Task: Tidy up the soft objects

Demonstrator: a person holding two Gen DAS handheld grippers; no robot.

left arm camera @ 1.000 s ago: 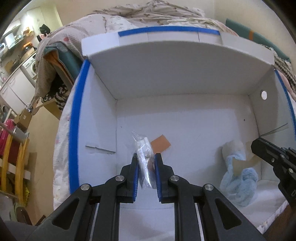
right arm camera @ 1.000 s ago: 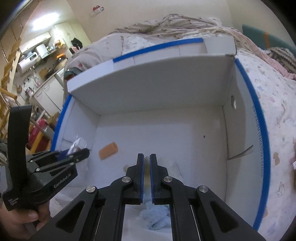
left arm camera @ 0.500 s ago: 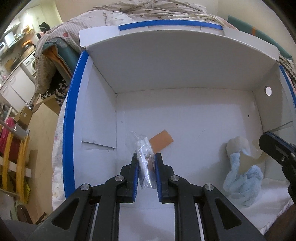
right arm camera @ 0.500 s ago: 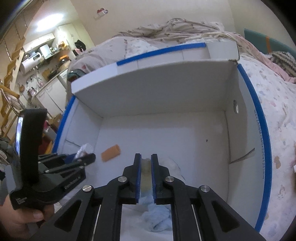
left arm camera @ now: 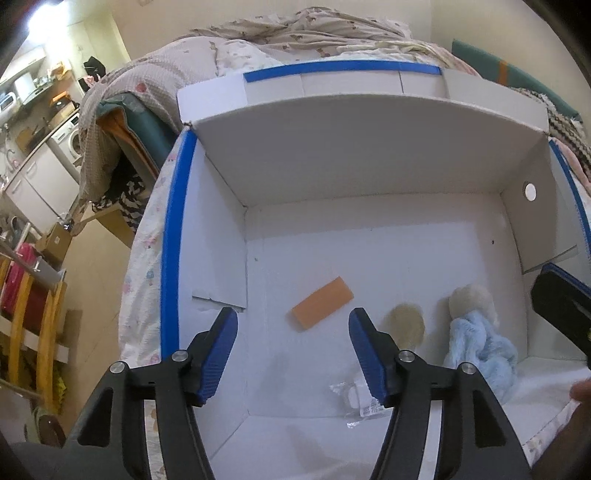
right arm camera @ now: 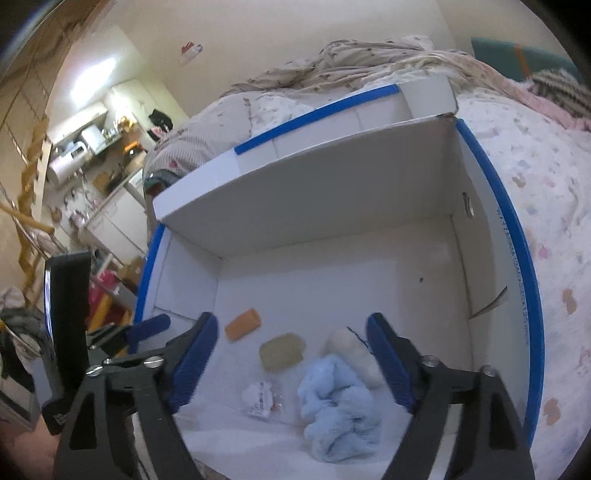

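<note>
Rumpled floral bedding filled the background, and on the patterned bed sheet sat your white cardboard box with blue-taped edges, its flaps standing up and its floor in plain sight. Off to the left, a kitchen corner with white cabinets showed beyond the bed.

Your left gripper hung over the near left part of the box with its blue-padded jaws partly apart; they had just been opening, and nothing was clamped between them. The small clear plastic packet with a printed label lay loose on the box floor, just below and beside the right-hand pad.

Your right gripper stood spread wide over the near right part of the box, its jaws also having just opened, and they pressed on nothing. Beneath it lay the fluffy light-blue towel, bunched up, touching the cream plush roll behind it. The flat beige sponge pad rested on the floor just left of those two, apart from the orange foam block farther back. In the right wrist view the packet sat crumpled near the towel's left edge.
</note>
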